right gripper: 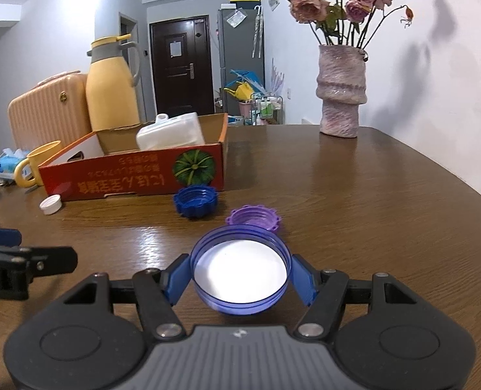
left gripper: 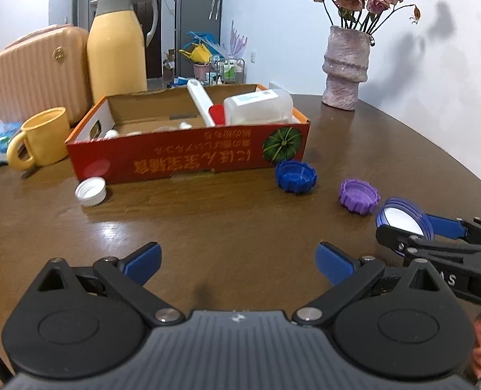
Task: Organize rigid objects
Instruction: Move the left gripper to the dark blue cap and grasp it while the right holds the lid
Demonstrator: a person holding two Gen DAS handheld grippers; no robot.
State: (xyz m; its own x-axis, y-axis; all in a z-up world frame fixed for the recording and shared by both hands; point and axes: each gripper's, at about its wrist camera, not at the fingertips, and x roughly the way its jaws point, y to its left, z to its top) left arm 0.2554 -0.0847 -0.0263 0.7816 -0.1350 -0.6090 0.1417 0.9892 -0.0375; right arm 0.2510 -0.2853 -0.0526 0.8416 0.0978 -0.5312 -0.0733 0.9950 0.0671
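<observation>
My right gripper point(right gripper: 240, 276) is shut on a wide blue lid with a white liner point(right gripper: 239, 271), held just above the brown table; the same lid point(left gripper: 404, 217) shows at the right of the left wrist view. My left gripper point(left gripper: 238, 261) stands open with nothing between its fingers. On the table lie a dark blue ridged cap point(left gripper: 295, 175) point(right gripper: 195, 201), a purple ridged cap point(left gripper: 359, 196) point(right gripper: 252, 217) and a small white cap point(left gripper: 91, 191) point(right gripper: 50, 204). Behind them stands the red cardboard box point(left gripper: 188, 159) point(right gripper: 133, 178), which holds a clear plastic container point(left gripper: 258, 107) point(right gripper: 170, 135) and other items.
A yellow mug point(left gripper: 40, 138) sits left of the box, with a yellow thermos point(left gripper: 117, 45) and a peach case point(left gripper: 32, 71) behind. A pink vase of dried roses point(left gripper: 346, 68) point(right gripper: 341, 91) stands at the far right. The table edge point(left gripper: 451, 162) curves along the right.
</observation>
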